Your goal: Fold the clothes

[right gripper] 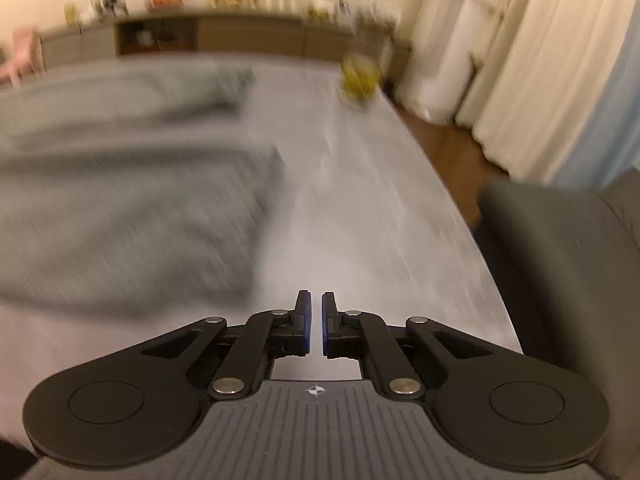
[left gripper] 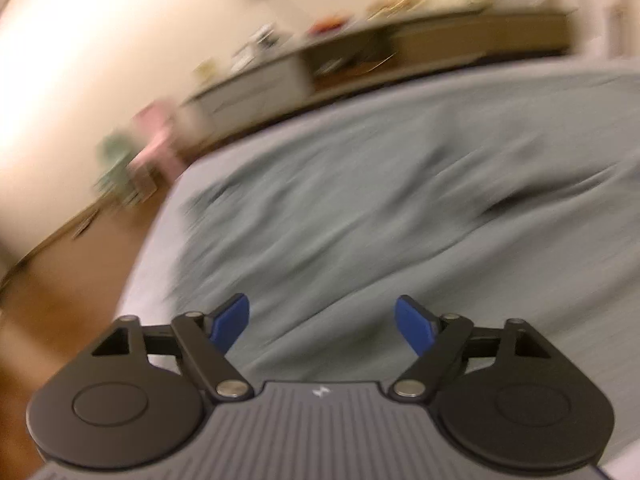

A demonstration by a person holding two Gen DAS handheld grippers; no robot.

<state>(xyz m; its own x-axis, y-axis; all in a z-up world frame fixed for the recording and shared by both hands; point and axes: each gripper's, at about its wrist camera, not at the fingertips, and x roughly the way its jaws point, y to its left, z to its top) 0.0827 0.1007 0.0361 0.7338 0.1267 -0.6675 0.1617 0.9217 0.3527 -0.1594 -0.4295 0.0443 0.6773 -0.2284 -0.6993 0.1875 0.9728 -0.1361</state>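
Grey-green cloth is seen spread out flat on the pale table, though both views are blurred. The left gripper is held above the cloth with its jaws spread wide and nothing between them. The right gripper is held over bare table beside the cloth, its jaws almost pressed together on nothing.

Colour rundown: my left tool has bright blue pads on black linkage arms, with a ribbed grey body behind. The garment spread under it is a muted grey-green, plain as far as the blur shows. From the right tool the desk looks pale grey, the floor warm brown, the curtains cream, and the chair dark grey.
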